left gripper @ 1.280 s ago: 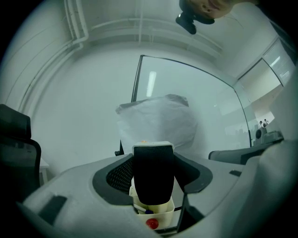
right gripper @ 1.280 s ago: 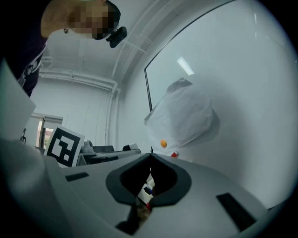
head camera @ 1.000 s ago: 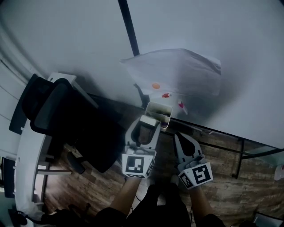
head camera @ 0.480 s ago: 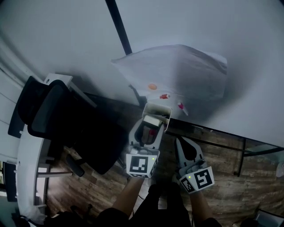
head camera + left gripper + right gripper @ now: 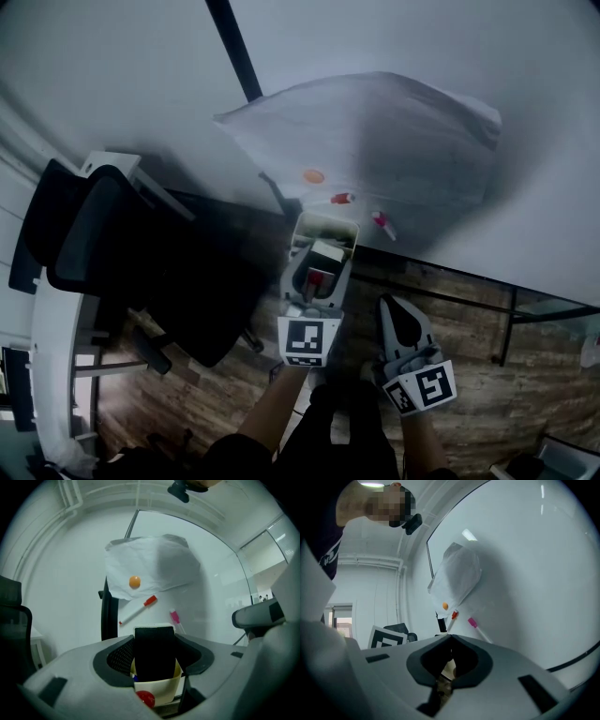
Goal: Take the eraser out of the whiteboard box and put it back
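Against the whiteboard (image 5: pixel 422 56), above a wood floor (image 5: pixel 216 394) with a black chair (image 5: pixel 103 234) and white desk (image 5: pixel 56 337), hangs the cream box (image 5: pixel 166 686). Its eraser (image 5: pixel 153 660) stands upright, long axis vertical, lower end inside the box, black felt facing back. The left gripper (image 5: pixel 319 267) clamps its sides; the right gripper (image 5: pixel 450 641) is closed and empty.

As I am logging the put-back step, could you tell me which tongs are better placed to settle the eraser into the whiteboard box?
Left. The left tongs grip the black eraser right at the cream box opening. The right tongs are shut on nothing, off to the side.
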{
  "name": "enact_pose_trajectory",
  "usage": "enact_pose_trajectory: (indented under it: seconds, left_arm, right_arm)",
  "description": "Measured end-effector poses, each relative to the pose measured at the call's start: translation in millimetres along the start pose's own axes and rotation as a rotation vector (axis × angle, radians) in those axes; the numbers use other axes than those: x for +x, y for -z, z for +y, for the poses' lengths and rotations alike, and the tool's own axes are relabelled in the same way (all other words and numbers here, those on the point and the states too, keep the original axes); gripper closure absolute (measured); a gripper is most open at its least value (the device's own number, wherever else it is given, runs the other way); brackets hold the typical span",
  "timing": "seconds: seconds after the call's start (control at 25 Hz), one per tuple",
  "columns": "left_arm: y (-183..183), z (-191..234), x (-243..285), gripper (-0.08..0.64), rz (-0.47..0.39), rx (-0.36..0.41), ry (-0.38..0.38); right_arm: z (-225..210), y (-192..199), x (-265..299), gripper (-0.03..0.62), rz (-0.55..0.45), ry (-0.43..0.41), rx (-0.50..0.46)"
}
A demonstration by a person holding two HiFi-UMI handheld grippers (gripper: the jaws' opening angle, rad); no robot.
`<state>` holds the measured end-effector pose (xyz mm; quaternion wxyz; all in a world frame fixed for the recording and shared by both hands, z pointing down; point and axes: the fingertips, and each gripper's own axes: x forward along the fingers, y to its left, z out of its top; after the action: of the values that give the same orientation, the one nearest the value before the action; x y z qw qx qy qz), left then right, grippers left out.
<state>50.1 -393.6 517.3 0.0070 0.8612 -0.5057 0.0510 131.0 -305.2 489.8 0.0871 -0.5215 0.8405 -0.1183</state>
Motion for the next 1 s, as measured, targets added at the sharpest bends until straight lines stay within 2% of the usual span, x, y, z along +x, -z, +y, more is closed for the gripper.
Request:
enact_pose_trajectory:
  seconds: [0.24, 0.6, 1.0]
  left_arm:
    - [13, -6, 6, 0.310, 0.032, 0.021, 0.000]
    - [16, -5, 6, 0.308, 0.040, 0.003, 0.011]
    - [-24, -6, -6, 0.296, -0.029, 0.010, 0.012]
  right_arm:
    - [-9, 4, -5, 0.589, 0.007, 0.023, 0.005]
    - [-10, 5, -7, 0.588, 0.007, 0.022, 0.009]
    - [-2, -18, -11, 0.588, -0.023, -0.001, -0.014]
